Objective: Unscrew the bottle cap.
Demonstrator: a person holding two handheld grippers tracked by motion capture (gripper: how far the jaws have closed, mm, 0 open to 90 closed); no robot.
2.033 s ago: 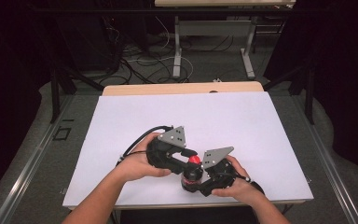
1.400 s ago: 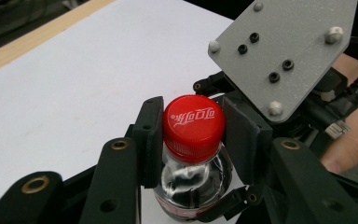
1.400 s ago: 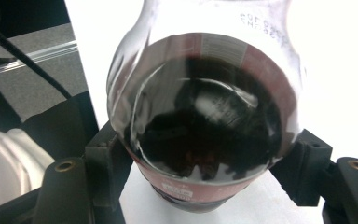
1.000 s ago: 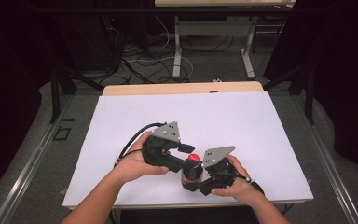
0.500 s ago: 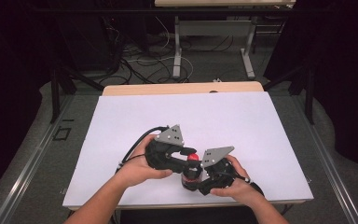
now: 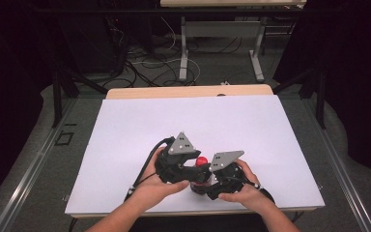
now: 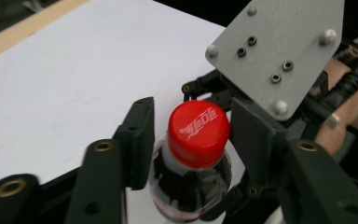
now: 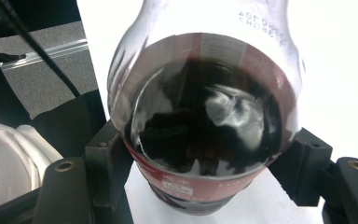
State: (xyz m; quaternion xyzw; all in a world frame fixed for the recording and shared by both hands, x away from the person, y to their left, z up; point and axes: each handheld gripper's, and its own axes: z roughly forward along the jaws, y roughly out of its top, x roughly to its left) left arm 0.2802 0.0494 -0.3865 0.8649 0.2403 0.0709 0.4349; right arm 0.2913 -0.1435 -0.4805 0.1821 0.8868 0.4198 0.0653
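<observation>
One small cola bottle (image 8: 205,121) stands near the front edge of the white table (image 6: 125,125), dark drink inside, red cap (image 7: 198,133) still on. Holding its body firm, the right gripper (image 8: 205,186) has both jaws clamped against the label, likely to keep it from turning. Around the cap sits the left gripper (image 7: 191,140); its jaws have just been opening, and a sliver of gap shows on either side, so they flank the cap without pinching it. That looks like resetting the grip between twists to unscrew it.
</observation>
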